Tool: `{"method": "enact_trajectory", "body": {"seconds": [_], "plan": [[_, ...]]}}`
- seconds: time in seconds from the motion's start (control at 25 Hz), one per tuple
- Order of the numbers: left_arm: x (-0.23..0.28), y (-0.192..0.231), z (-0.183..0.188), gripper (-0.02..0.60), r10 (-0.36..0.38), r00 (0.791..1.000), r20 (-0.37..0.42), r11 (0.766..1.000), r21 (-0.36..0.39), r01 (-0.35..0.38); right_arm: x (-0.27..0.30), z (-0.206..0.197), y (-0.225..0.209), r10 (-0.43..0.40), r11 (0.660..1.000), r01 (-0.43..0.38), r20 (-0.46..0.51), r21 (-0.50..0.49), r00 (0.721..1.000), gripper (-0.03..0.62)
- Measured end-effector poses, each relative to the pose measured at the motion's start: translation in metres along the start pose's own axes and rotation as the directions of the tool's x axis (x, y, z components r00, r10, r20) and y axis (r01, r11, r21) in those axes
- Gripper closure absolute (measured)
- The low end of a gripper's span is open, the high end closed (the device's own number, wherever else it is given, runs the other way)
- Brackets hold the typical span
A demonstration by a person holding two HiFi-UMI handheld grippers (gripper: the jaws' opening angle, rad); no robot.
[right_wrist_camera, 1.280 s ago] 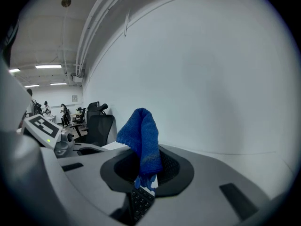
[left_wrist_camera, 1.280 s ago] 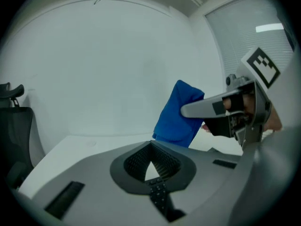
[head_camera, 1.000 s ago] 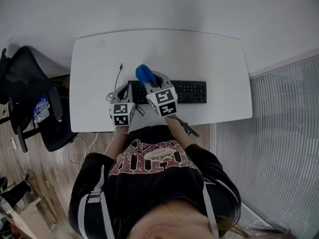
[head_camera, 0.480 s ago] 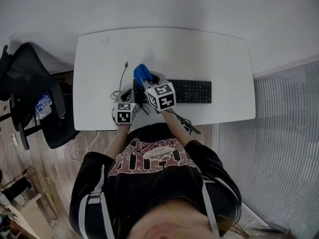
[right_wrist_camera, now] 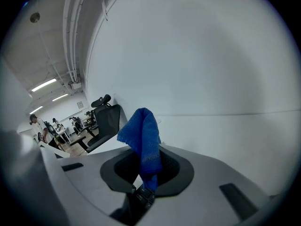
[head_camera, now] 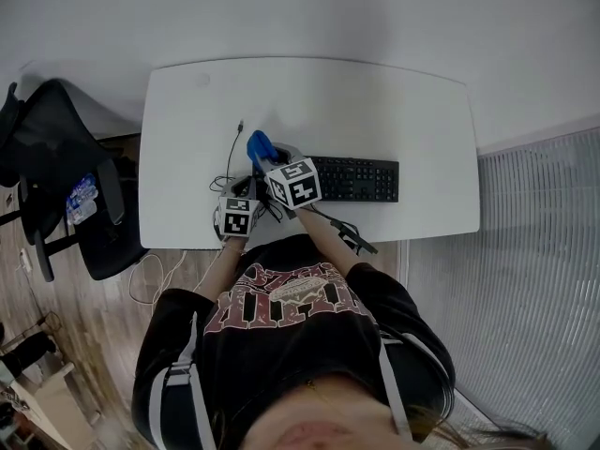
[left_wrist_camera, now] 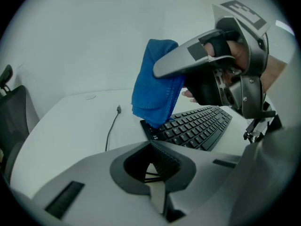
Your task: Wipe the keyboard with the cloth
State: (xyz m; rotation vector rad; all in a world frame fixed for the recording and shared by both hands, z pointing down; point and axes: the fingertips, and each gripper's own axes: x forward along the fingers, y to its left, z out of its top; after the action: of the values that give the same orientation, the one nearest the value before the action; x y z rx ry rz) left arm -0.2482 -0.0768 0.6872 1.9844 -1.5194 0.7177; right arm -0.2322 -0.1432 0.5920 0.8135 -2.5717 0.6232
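Observation:
A black keyboard (head_camera: 356,178) lies on the white table (head_camera: 375,101), in front of the person. My right gripper (head_camera: 267,154) is shut on a blue cloth (head_camera: 259,145) and holds it at the keyboard's left end. In the left gripper view the cloth (left_wrist_camera: 155,84) hangs down onto the left-end keys of the keyboard (left_wrist_camera: 197,128). In the right gripper view the cloth (right_wrist_camera: 143,138) stands up out of my right gripper (right_wrist_camera: 148,163). My left gripper (head_camera: 239,180) sits just left of the keyboard with its jaws together, and my left gripper (left_wrist_camera: 151,146) holds nothing that I can see.
The keyboard's thin black cable (head_camera: 230,143) runs across the table left of the cloth, and the cable (left_wrist_camera: 112,126) ends in a loose plug. A black office chair (head_camera: 56,186) stands off the table's left side. A ribbed panel (head_camera: 525,279) lies to the right.
My right gripper has carried the cloth leftward along the keyboard to its left end. The left gripper has stayed beside the keyboard.

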Motion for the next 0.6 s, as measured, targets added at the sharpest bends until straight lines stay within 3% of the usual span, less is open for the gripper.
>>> {"method": "enact_trajectory", "body": {"seconds": [0.6], "plan": [[-0.004,0.0,0.001,0.548,0.021,1.0,-0.004,1.0,0.016,-0.021,0.005,-0.029,-0.014,-0.013,1.0,0.014,-0.092,0.004,0.996,0.53]]}}
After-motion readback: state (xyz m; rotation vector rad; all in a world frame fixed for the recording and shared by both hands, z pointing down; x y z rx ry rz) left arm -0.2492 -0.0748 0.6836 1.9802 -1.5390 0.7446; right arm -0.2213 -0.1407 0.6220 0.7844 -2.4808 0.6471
